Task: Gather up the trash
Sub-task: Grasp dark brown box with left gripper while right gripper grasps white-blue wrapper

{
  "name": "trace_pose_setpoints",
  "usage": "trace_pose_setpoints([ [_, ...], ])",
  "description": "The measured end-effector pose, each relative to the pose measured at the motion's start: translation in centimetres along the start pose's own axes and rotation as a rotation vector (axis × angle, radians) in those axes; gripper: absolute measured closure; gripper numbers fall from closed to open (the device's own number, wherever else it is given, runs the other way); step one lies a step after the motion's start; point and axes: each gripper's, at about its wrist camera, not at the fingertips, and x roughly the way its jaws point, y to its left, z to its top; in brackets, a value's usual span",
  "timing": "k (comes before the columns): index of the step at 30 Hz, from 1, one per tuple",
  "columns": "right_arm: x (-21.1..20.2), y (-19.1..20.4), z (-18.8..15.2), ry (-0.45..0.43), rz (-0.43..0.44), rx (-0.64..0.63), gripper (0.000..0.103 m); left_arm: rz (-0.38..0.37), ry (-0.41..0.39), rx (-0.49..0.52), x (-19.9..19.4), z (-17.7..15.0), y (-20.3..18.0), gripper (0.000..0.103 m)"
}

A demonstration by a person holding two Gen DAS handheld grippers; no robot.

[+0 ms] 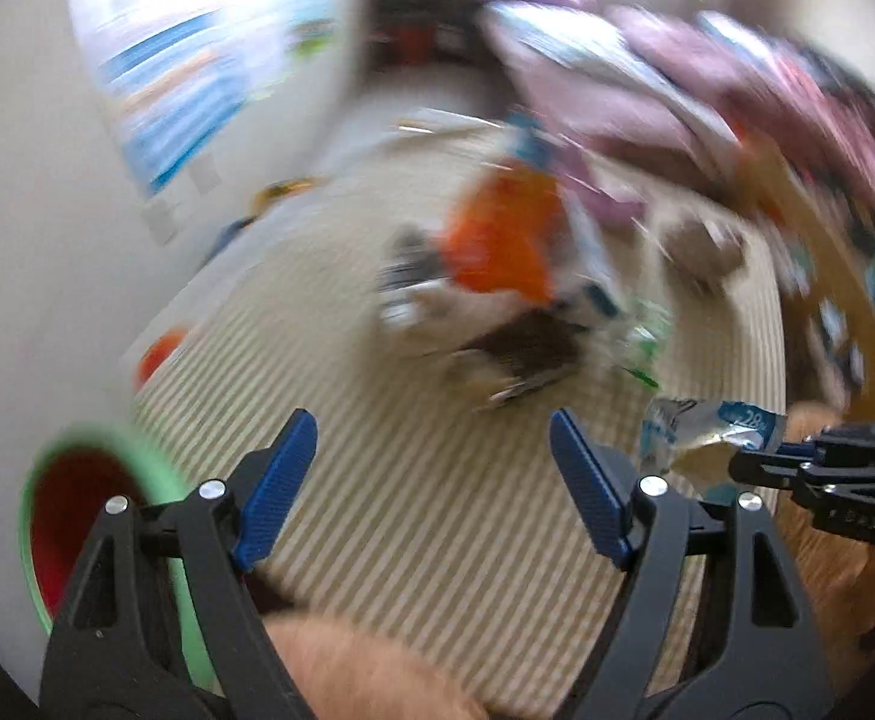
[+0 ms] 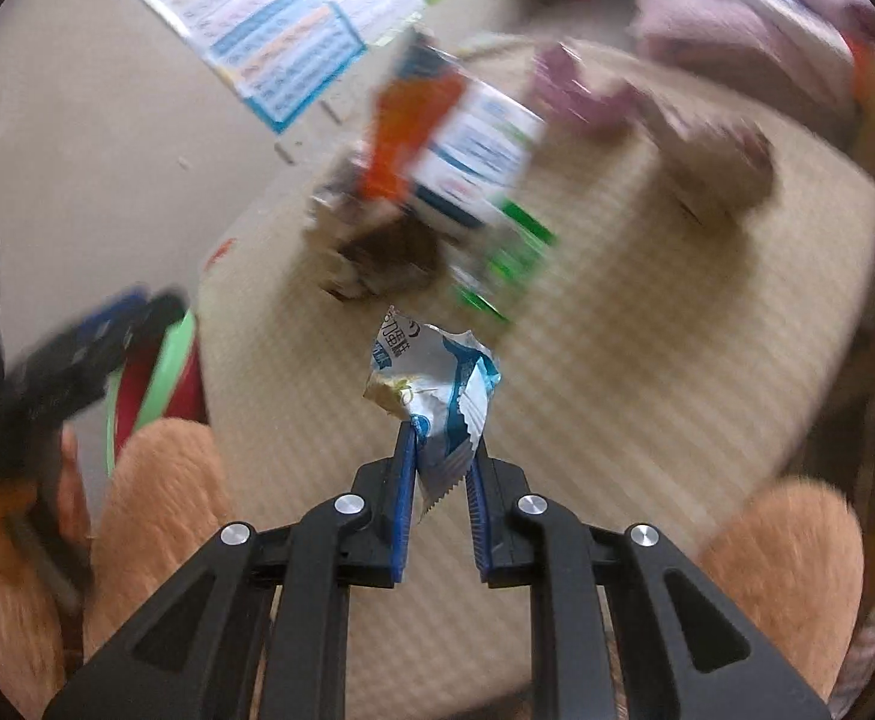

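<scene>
While right tongs (image 2: 441, 457) pinch a wrapper (image 2: 431, 387), the bin (image 1: 86, 525) looks empty

- A striped beige mat (image 2: 647, 324) covers the floor.
- A blue-banded poster (image 2: 269, 30) lies beyond the mat's far left corner.
- Pink bedding (image 2: 737, 18) lies past its far edge.

A lived-in room of a home: a round counter under a beige striped cloth (image 2: 647, 324), a colourful learning chart (image 2: 269, 30) taped to the plain wall, crumpled pink and purple bedding (image 1: 647, 72) behind, and snack packets (image 2: 455, 138) heaped on the cloth.
</scene>
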Motion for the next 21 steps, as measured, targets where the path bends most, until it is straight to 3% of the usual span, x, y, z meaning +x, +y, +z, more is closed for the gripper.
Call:
trace_pose_setpoints([
  [2, -0.4, -1.4, -0.3, 0.008, 0.042, 0.052, 0.085, -0.011, 0.042, 0.135, 2.5, 1.6, -1.9, 0.026],
  [4, -0.9, -1.9, -0.1, -0.003, 0.063, 0.060, 0.085, -0.013, 0.081, 0.204, 4.5, 2.6, -3.2, 0.026],
  [6, -0.8, -1.8, -0.1, 0.003, 0.083, 0.049, 0.077, -0.024, 0.142, 0.233, 6.8, 3.6, -3.9, 0.026],
  [7, -0.6, -1.6, -0.3, 0.013, 0.093, 0.044, 0.064, -0.025, 0.166, 0.242, 7.8, 4.0, -4.1, 0.026],
  [8, -0.5, -1.5, -0.3, 0.016, 0.100, 0.040, 0.058, -0.017, 0.196, 0.261, 8.9, 4.2, -4.4, 0.026],
  [11, -0.6, -1.6, -0.3, 0.001, 0.120, 0.036, 0.054, 0.010, 0.247, 0.313, 10.9, 4.1, -5.2, 0.026],
  [15, -0.8, -2.8, -0.2, -0.018, 0.145, 0.076, 0.050, 0.011, 0.306, 0.339, 12.7, 4.1, -5.9, 0.025],
  [18, -0.8, -3.6, 0.0, -0.022, 0.158, 0.109, 0.050, 0.001, 0.308, 0.310, 13.1, 4.6, -5.8, 0.026],
  [21, -0.9, -4.0, 0.0, -0.025, 0.158, 0.122, 0.050, -0.018, 0.304, 0.282, 13.1, 4.7, -5.6, 0.034],
])
